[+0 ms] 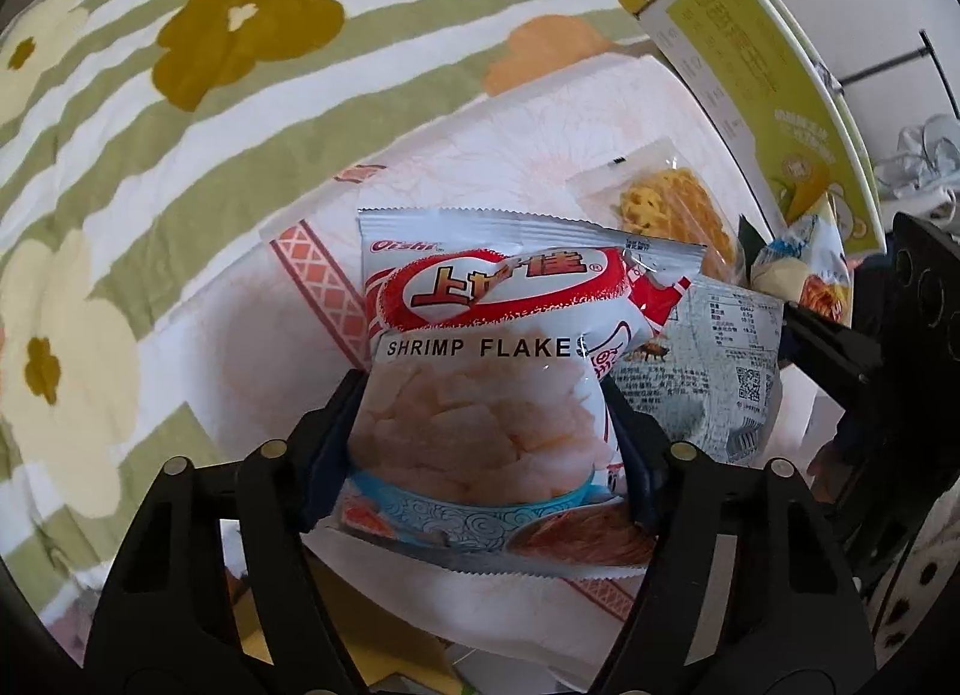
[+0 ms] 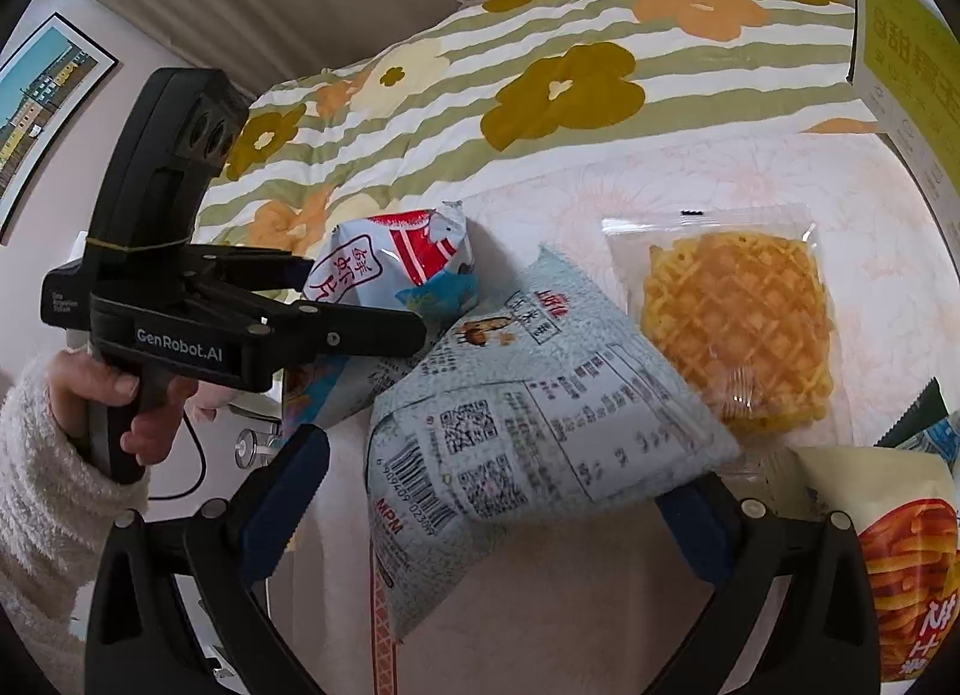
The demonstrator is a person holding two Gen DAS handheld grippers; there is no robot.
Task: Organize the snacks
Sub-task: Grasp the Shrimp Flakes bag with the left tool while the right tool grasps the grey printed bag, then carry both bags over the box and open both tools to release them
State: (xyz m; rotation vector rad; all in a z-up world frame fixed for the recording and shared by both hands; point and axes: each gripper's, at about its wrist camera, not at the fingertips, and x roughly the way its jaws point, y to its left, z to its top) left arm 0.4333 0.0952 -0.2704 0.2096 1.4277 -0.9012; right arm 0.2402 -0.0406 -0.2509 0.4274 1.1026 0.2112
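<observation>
White cloth underlies the snacks; left gripper [image 1: 480,431] fingers pinch the shrimp flakes bag [image 1: 480,395]; right gripper [image 2: 492,491] fingers gape around the pale blue bag [image 2: 528,413].

We see our right gripper [image 2: 489,506] spread wide around the grey bag [image 2: 540,413], pads apart from it; our left gripper [image 2: 372,299] squeezes the shrimp bag [image 2: 414,257]. A waffle pack [image 2: 738,323] lies beside.

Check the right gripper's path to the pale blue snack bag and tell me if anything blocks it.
Nothing visible blocks it. The right gripper stands open with the pale blue snack bag already between its fingers, not yet pressed. The shrimp flakes bag, clamped in the left gripper, lies beside it, touching its upper left edge.
</observation>
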